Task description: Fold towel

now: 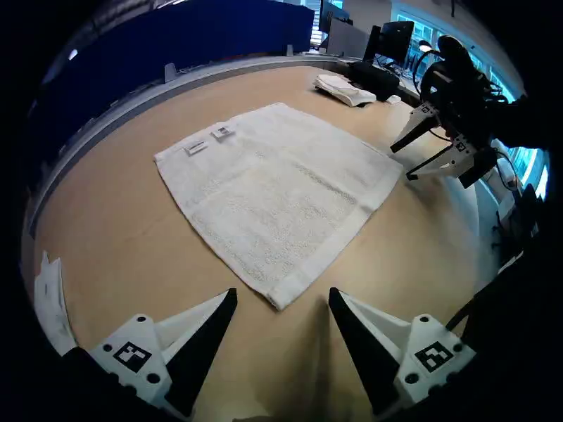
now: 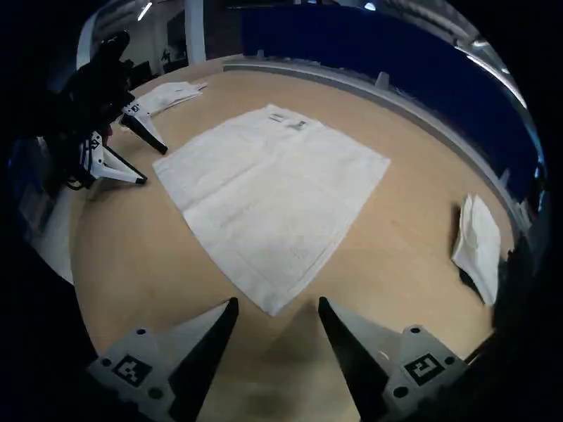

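Facing the towel [image 1: 274, 190] spread flat on the table [image 1: 127, 239], we had the left gripper [image 1: 281, 294] and right gripper [image 2: 277, 301] both wide open, each aimed at the corner just ahead, at opposite ends of one edge.

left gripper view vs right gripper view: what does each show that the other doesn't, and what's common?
Left gripper view: a monitor and lit windows past the far edge of the wooden table, plus the right gripper seen from outside at a corner of the white towel. Right gripper view: the left gripper seen from outside at the neighbouring corner. Shared: the white towel spread flat on the wooden table, its two tags, the blue partition, both grippers open and empty.
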Demonstrator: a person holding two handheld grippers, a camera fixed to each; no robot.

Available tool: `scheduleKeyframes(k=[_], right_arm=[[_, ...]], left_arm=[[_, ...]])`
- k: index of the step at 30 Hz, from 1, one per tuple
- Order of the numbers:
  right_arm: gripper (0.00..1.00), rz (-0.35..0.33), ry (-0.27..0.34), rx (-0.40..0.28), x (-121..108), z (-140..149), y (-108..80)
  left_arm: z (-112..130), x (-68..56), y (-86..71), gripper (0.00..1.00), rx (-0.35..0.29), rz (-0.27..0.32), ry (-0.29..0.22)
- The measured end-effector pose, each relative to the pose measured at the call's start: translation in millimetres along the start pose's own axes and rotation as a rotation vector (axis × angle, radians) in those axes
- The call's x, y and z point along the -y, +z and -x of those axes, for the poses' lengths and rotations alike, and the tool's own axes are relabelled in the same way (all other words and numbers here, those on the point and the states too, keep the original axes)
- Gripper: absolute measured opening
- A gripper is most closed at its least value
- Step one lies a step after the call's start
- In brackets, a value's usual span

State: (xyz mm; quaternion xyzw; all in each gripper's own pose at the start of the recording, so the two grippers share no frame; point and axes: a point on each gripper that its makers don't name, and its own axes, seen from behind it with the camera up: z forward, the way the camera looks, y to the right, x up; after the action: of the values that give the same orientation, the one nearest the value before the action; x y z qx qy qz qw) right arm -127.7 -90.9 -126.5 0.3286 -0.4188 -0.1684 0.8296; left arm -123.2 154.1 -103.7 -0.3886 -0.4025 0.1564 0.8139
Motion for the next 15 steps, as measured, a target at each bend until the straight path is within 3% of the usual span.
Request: scheduleKeyframes(k=[8, 11, 15], right_arm=[[0.7, -0.011, 0.011, -0.005, 3.8, 0.6, 4.9], [0.65, -0.007, 0.016, -0.008, 3.7, 0.9, 5.4], [0.48, -0.004, 0.019, -0.011, 3.8, 1.3, 5.6]], left_arm=[[0.2, 0.3, 0.6, 0.94, -0.013, -0.02, 0.016], [1.8, 1.4, 0.8, 0.88, -0.014, -0.038, 0.039], [2.0, -1.0, 2.1, 0.77, -0.009, -0.043, 0.049]])
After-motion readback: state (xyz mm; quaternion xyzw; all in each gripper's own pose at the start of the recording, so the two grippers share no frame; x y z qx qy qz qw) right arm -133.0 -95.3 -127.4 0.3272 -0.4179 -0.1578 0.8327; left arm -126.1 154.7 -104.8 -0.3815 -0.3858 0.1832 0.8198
